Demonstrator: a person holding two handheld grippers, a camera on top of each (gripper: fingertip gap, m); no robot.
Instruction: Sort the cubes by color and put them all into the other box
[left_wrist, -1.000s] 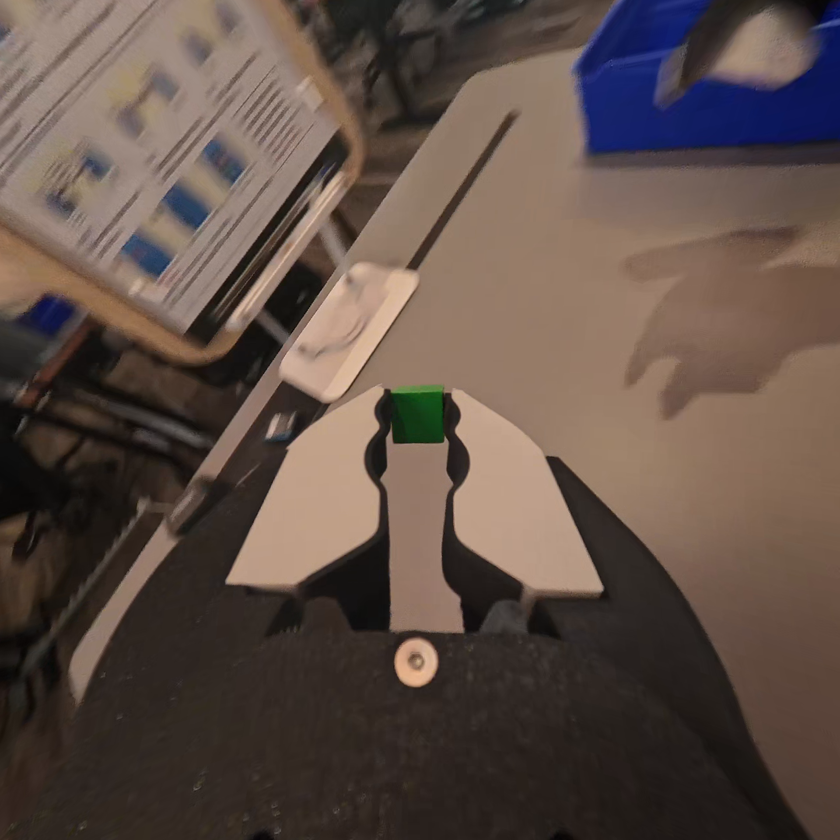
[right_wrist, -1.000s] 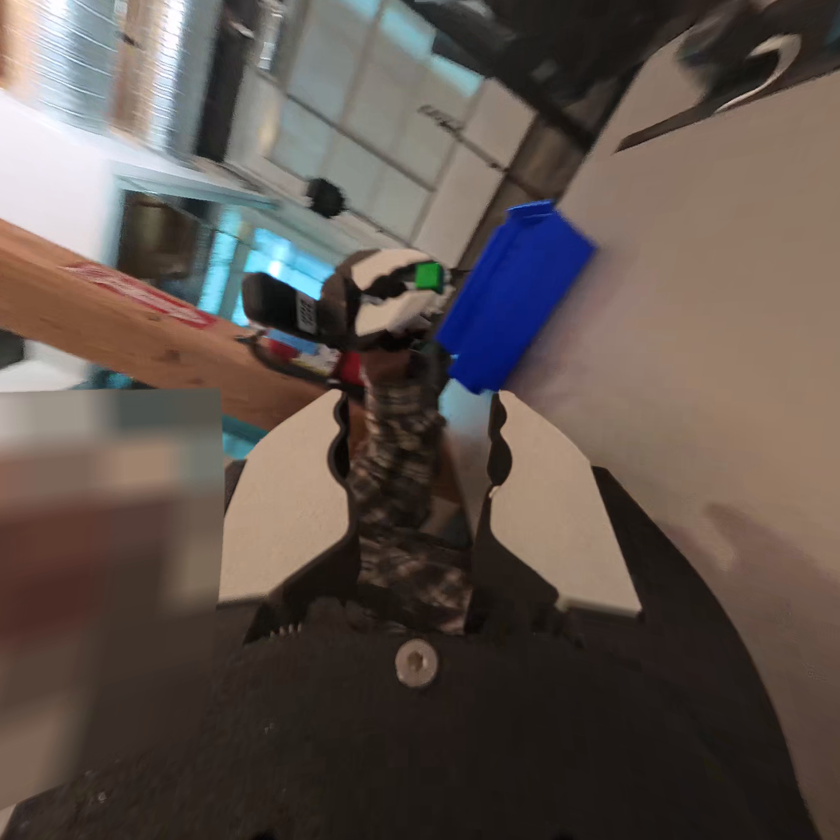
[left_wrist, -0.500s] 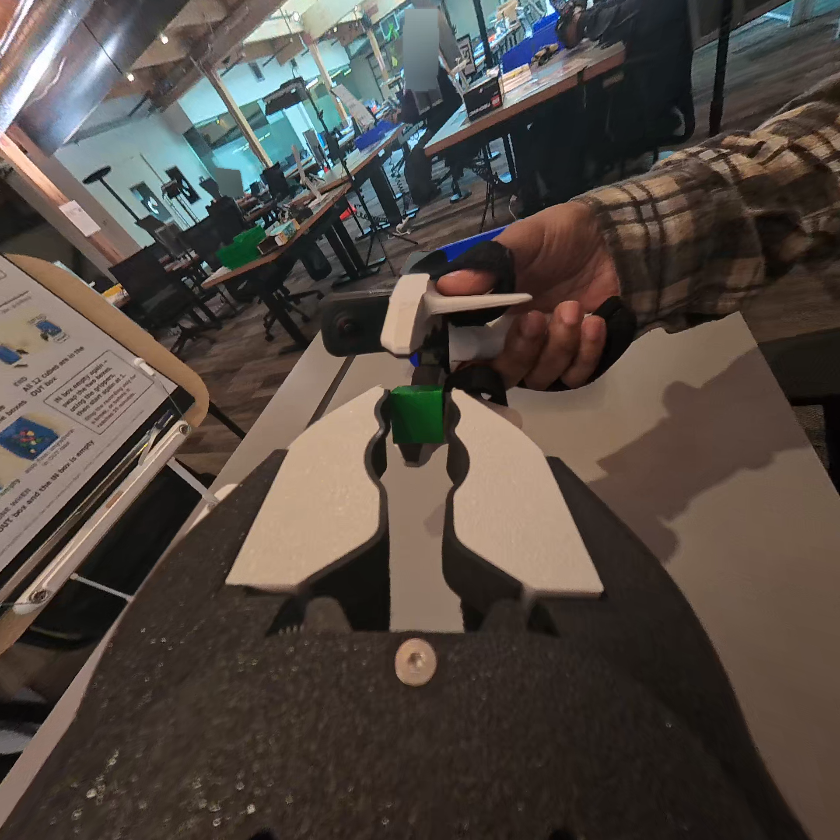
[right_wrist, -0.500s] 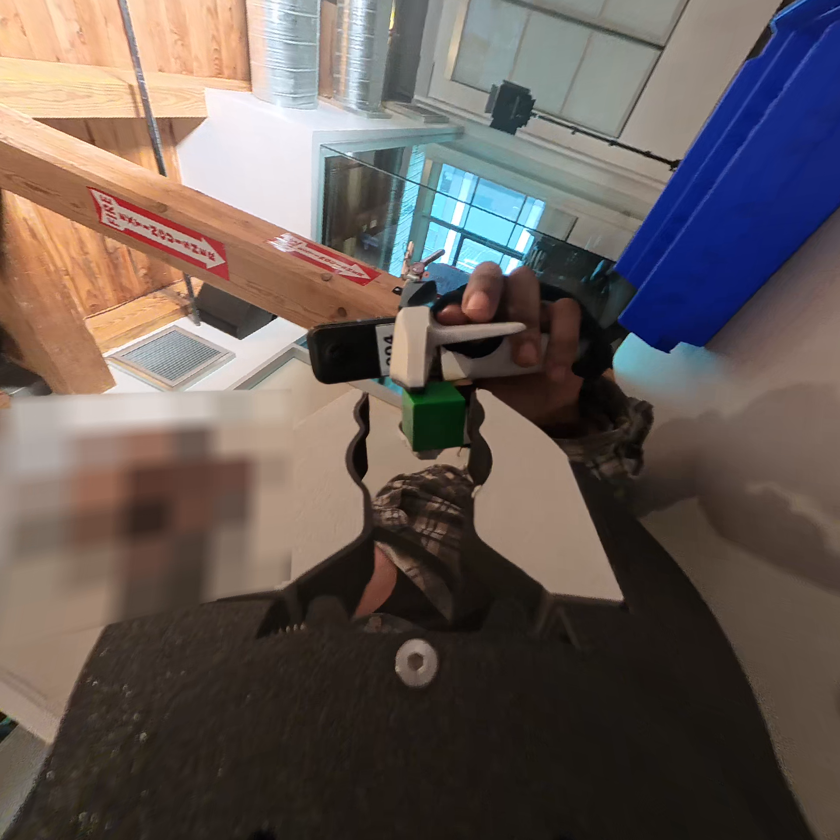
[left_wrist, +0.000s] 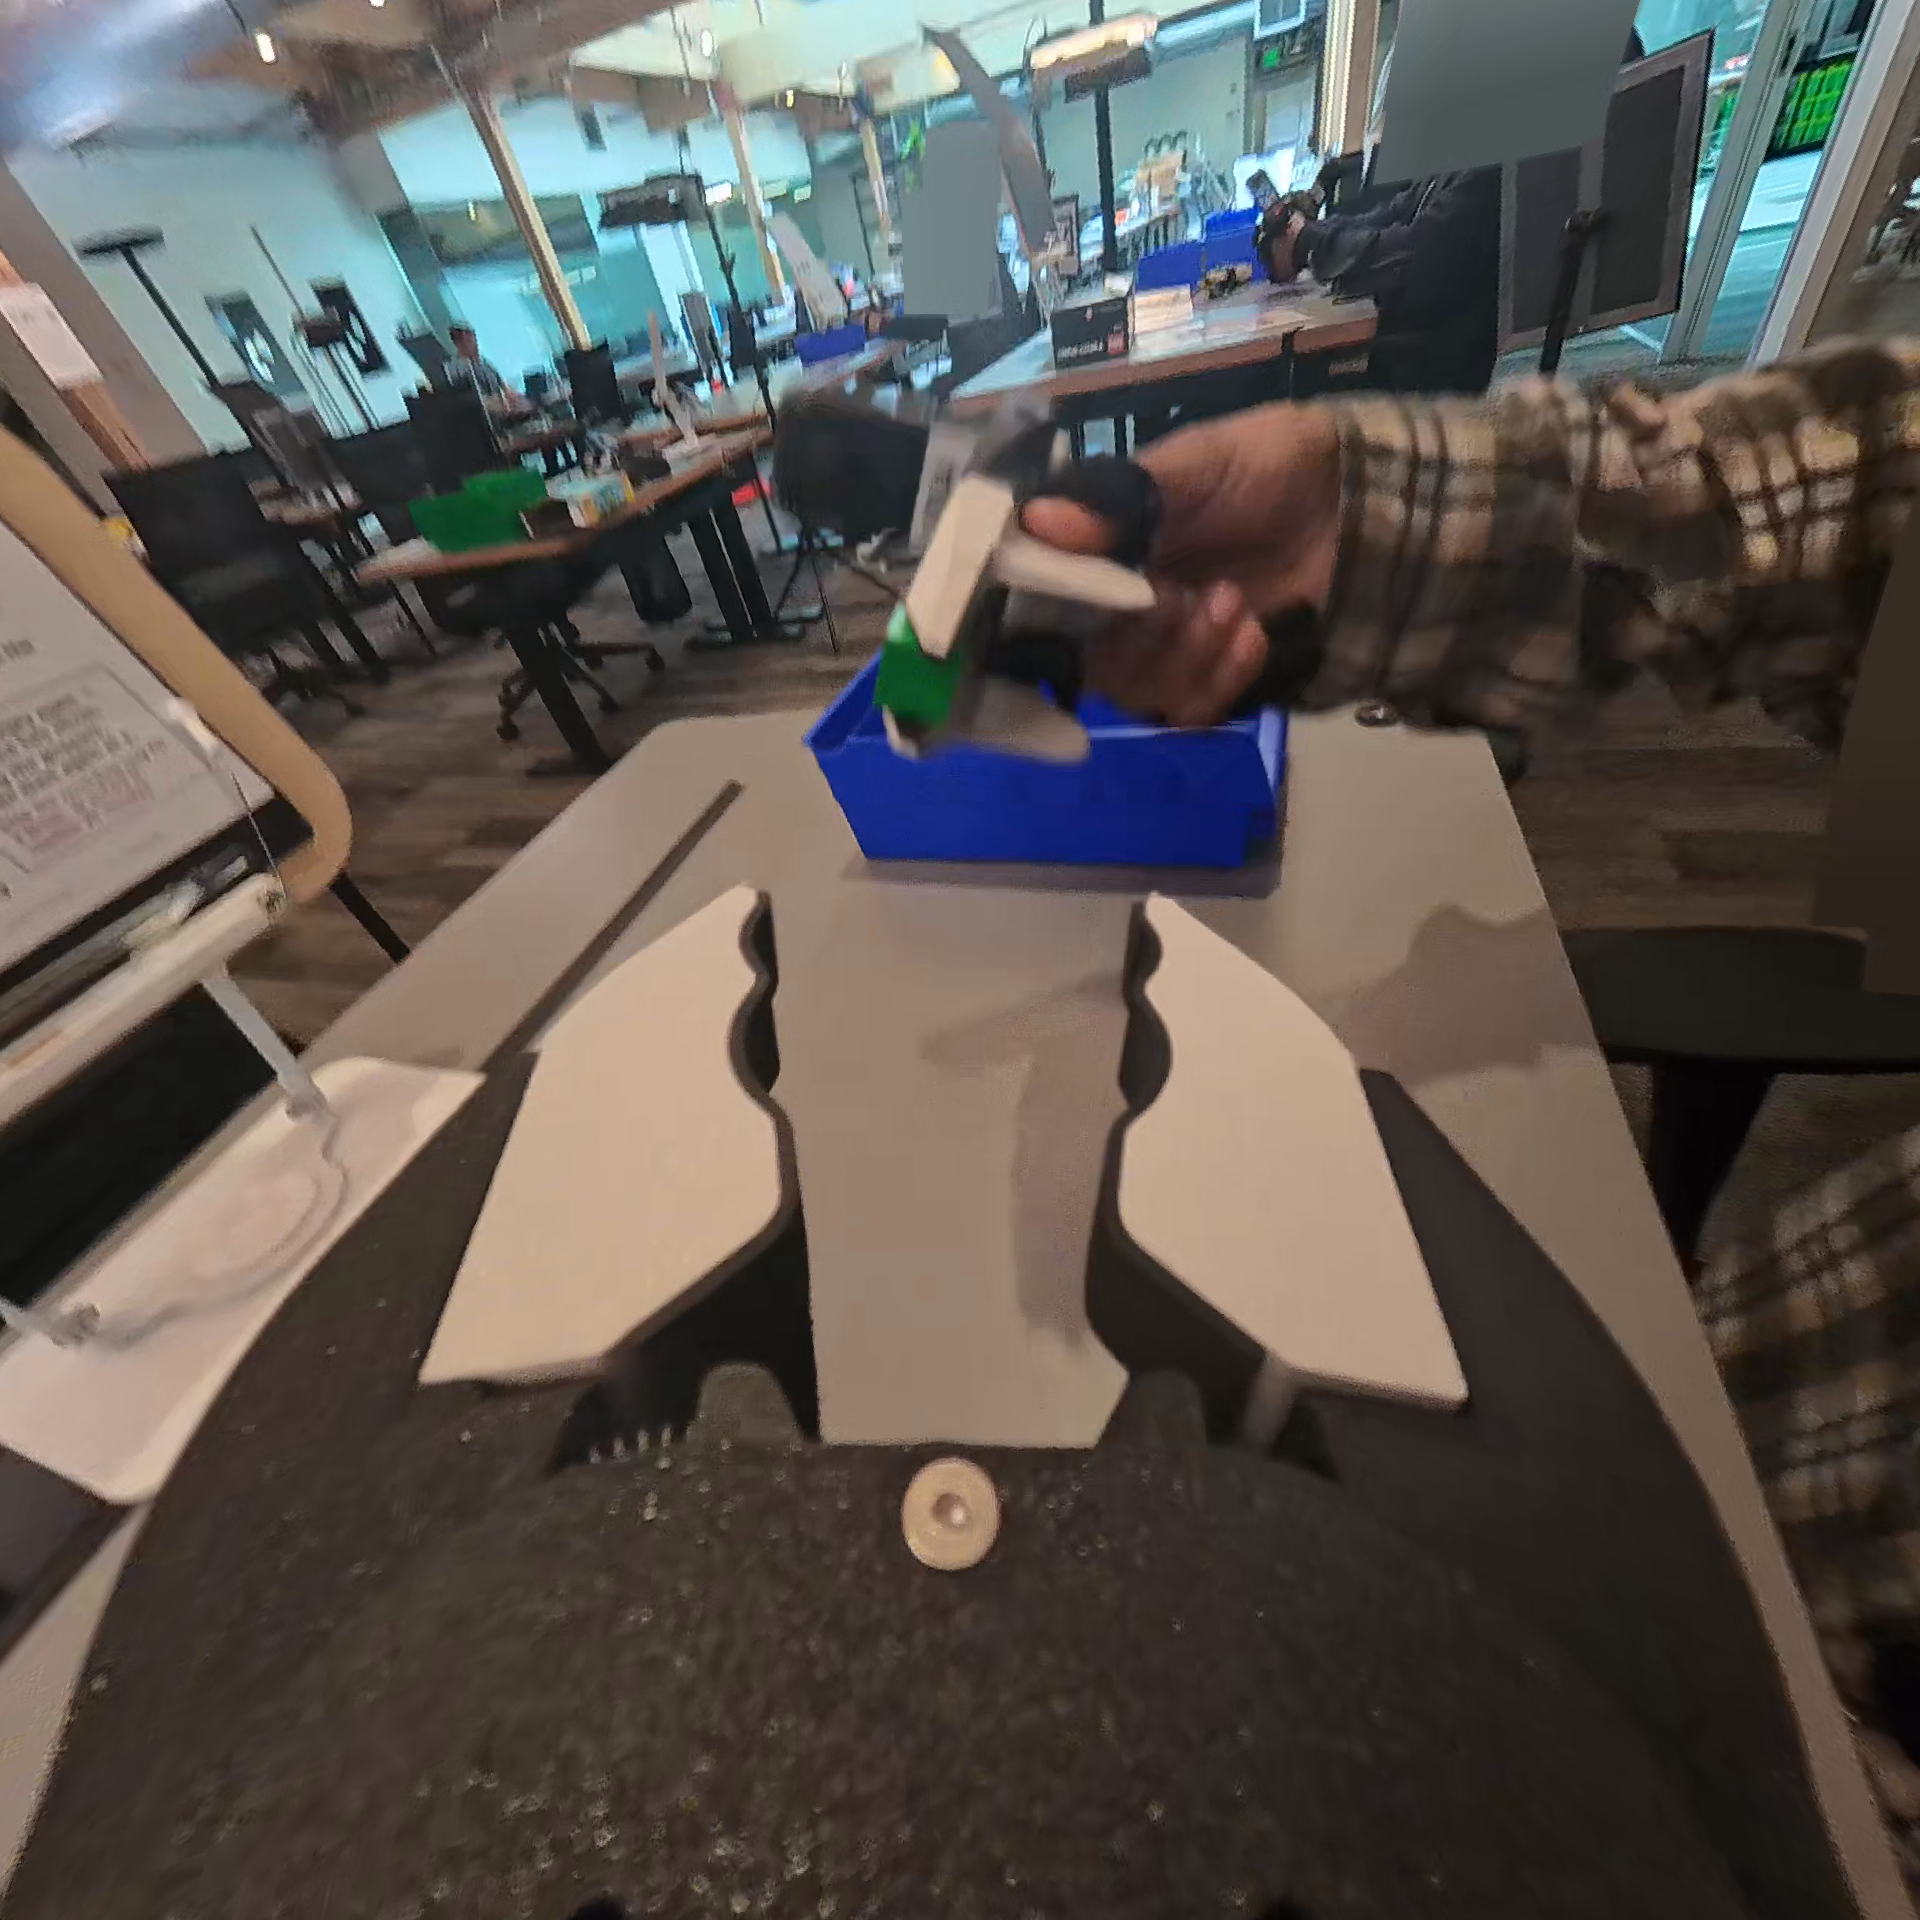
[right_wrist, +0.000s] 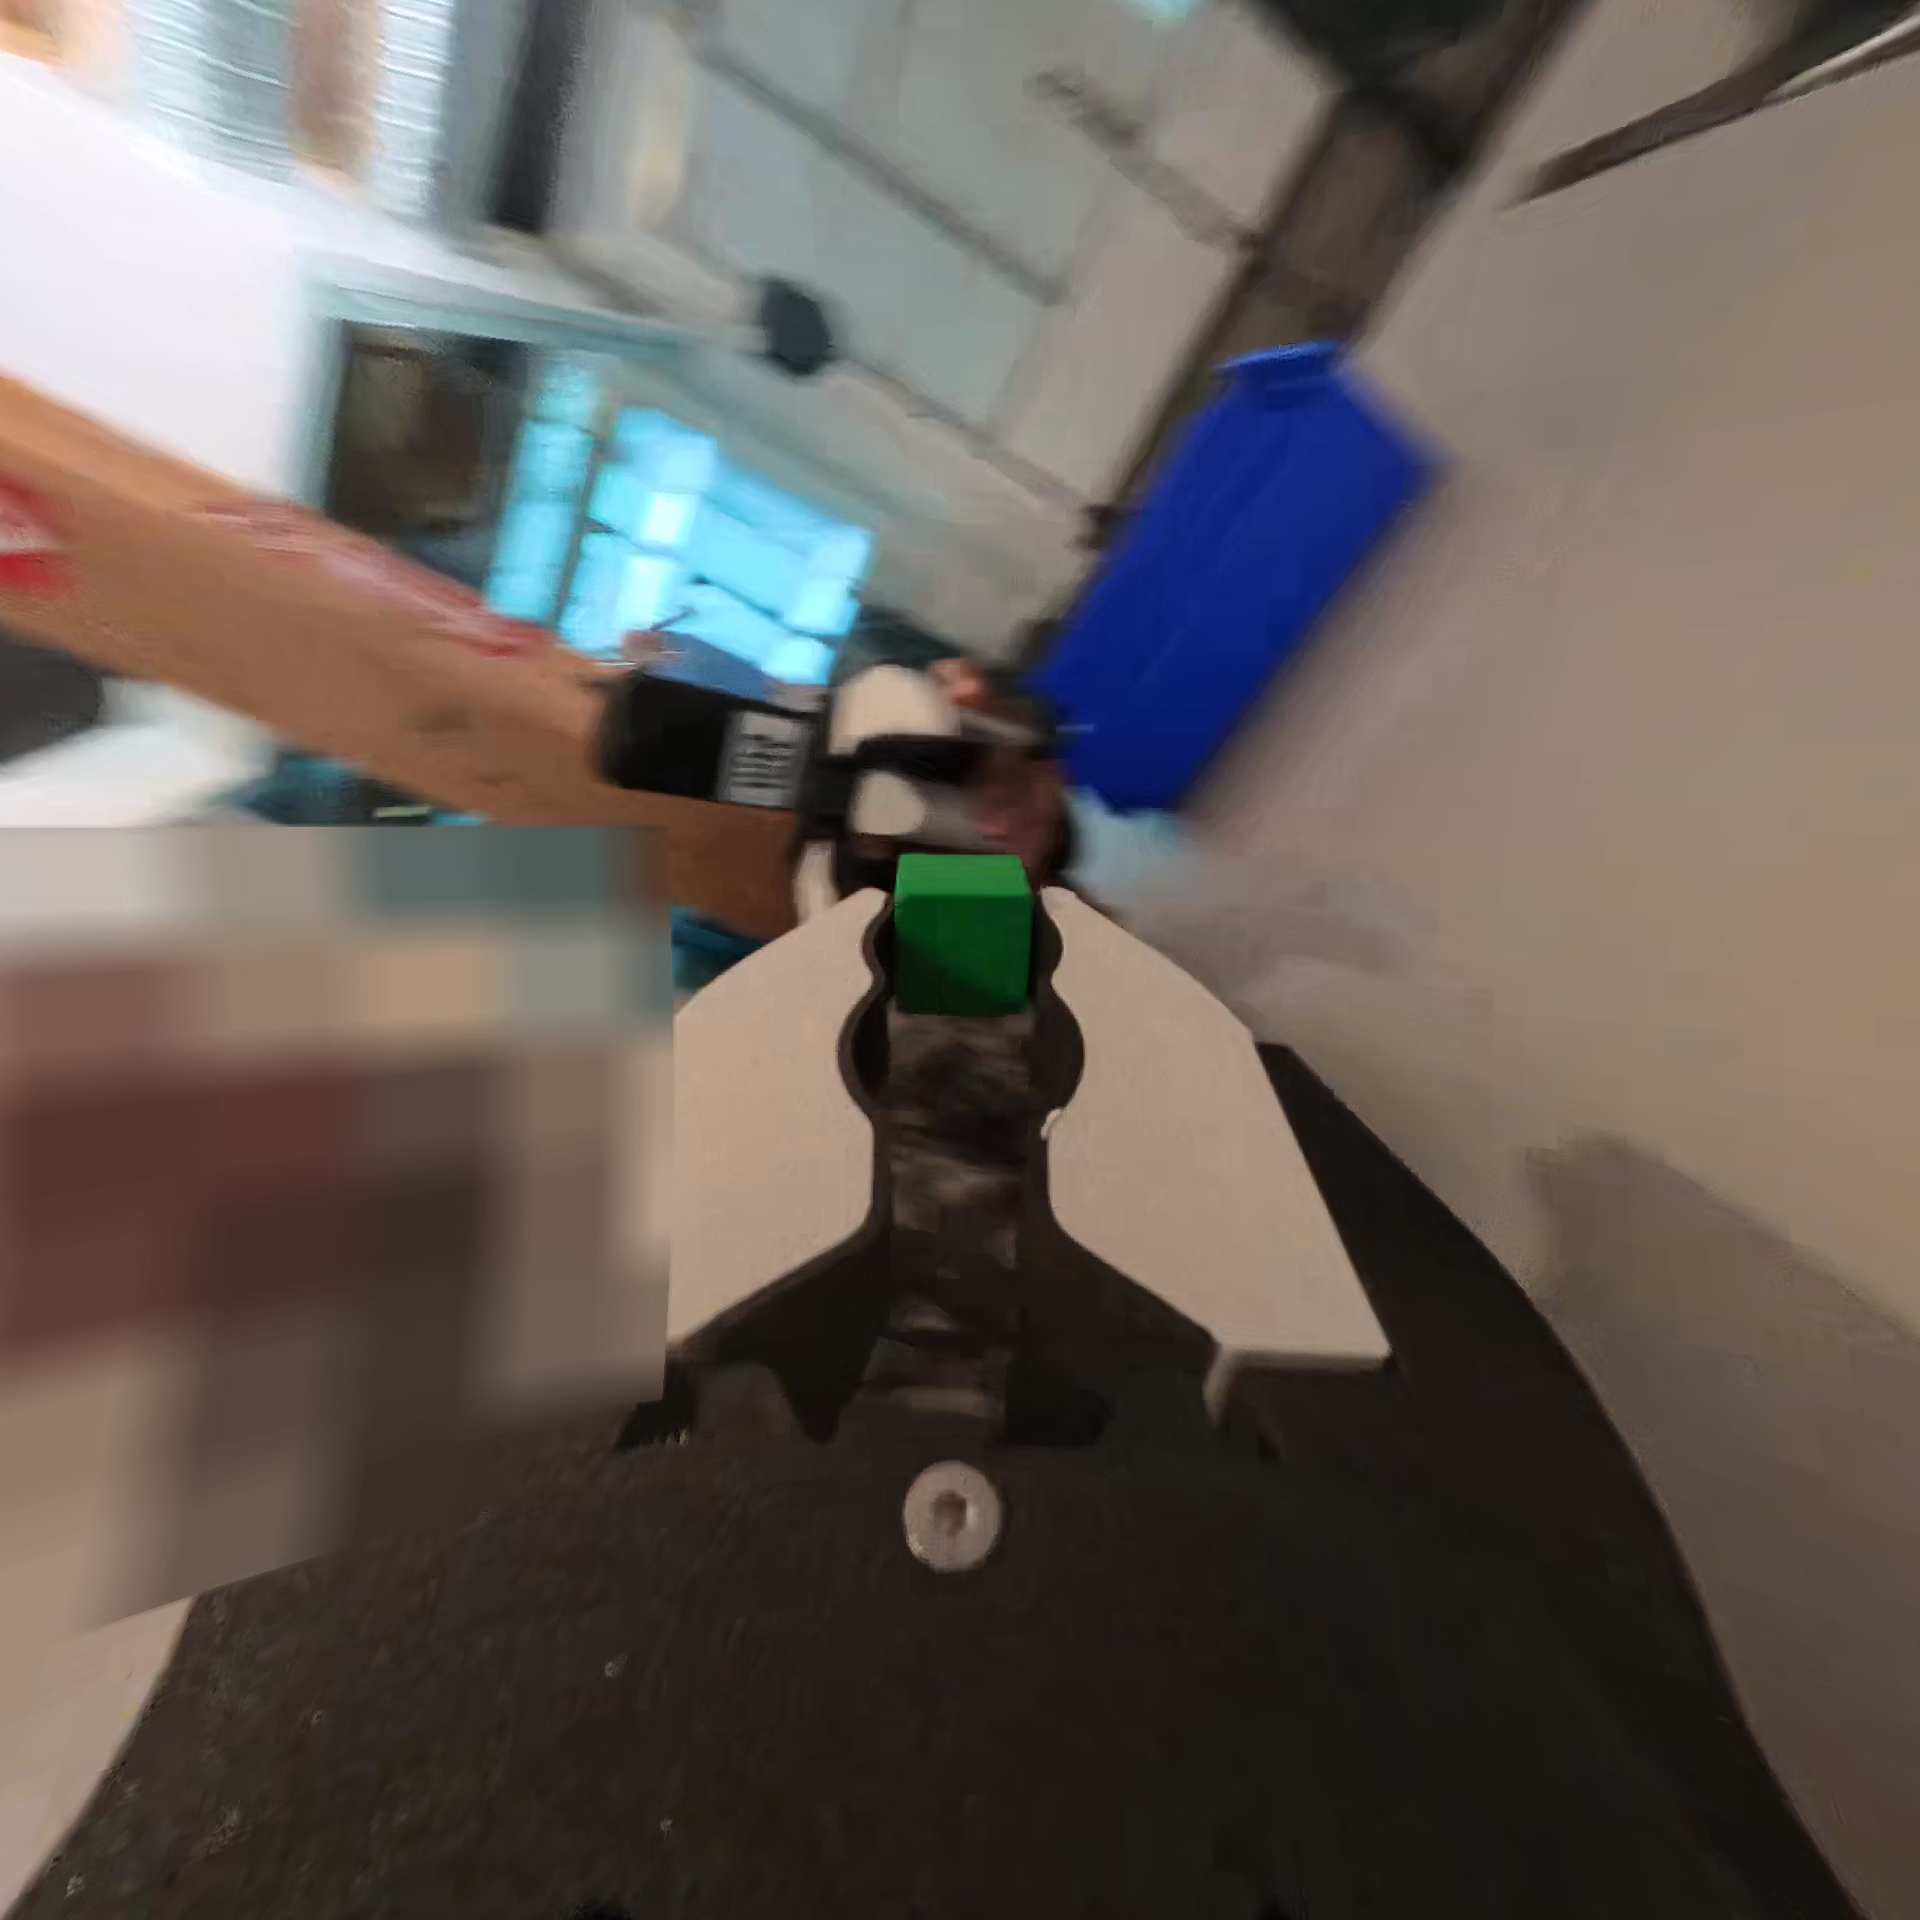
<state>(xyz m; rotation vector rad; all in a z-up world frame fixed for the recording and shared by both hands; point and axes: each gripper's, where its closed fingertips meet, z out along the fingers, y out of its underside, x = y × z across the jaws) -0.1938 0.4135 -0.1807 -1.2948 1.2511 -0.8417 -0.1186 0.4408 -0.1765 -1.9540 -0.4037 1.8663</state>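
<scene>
My right gripper (right_wrist: 961, 914) is shut on a green cube (right_wrist: 961, 935), held at its fingertips. In the left wrist view this same gripper (left_wrist: 920, 717) shows farther off, in a hand with a plaid sleeve, holding the green cube (left_wrist: 914, 681) over the left end of a blue box (left_wrist: 1049, 805) on the grey table (left_wrist: 935, 987). My left gripper (left_wrist: 948, 914) is open and empty, above the table in front of that box. Another blue box (right_wrist: 1236, 582) shows in the blurred right wrist view, behind my left gripper (right_wrist: 894, 758).
A tablet on a white stand (left_wrist: 135, 831) stands at the table's left edge. A dark slot (left_wrist: 613, 925) runs along the table's left side. A chair (left_wrist: 1745, 1018) sits off the right edge. Desks and chairs fill the room behind.
The green cube passed from my left gripper to my right. My left gripper opened and drew back; my right gripper closed on the cube and carried it over the blue box.
</scene>
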